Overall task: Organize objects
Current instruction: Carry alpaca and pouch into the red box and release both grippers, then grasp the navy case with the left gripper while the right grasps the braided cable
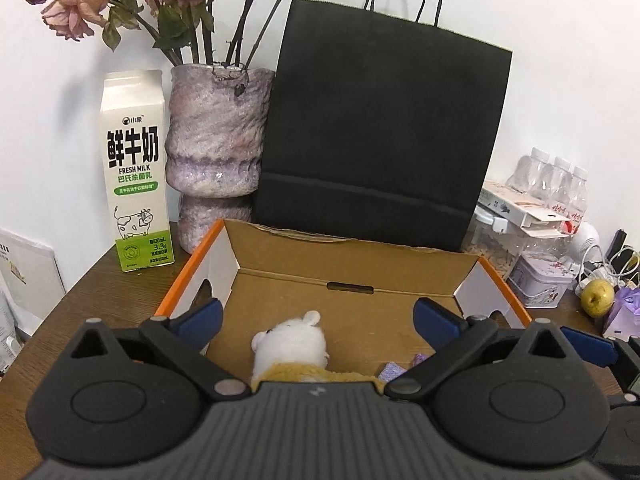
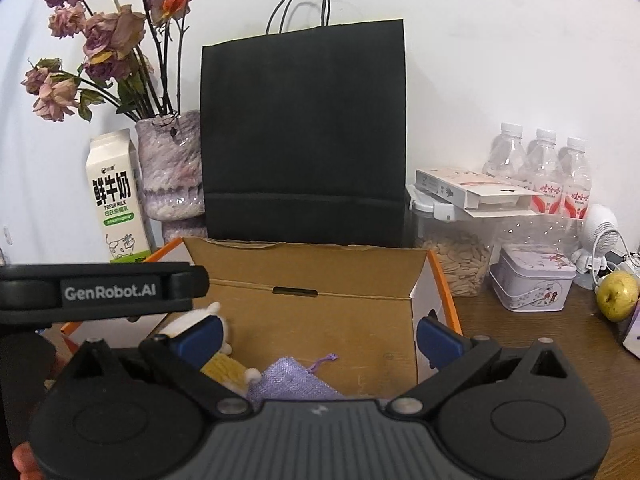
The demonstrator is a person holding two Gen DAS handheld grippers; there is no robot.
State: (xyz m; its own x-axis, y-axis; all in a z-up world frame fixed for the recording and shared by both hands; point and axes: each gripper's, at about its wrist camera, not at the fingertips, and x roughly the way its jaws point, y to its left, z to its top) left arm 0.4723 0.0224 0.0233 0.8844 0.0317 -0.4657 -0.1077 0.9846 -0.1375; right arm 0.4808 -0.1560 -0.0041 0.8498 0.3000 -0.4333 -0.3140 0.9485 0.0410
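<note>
The cardboard box sits open on my desk in front of the black paper bag, and both my tools hang over its near edge, jaws spread wide with nothing between the pads. Inside, the plush toy lies directly below my left tool, head pointing away toward the far wall. The purple pouch lies just right of it (nearer my right tool), drawstring toward the box's middle.
</note>
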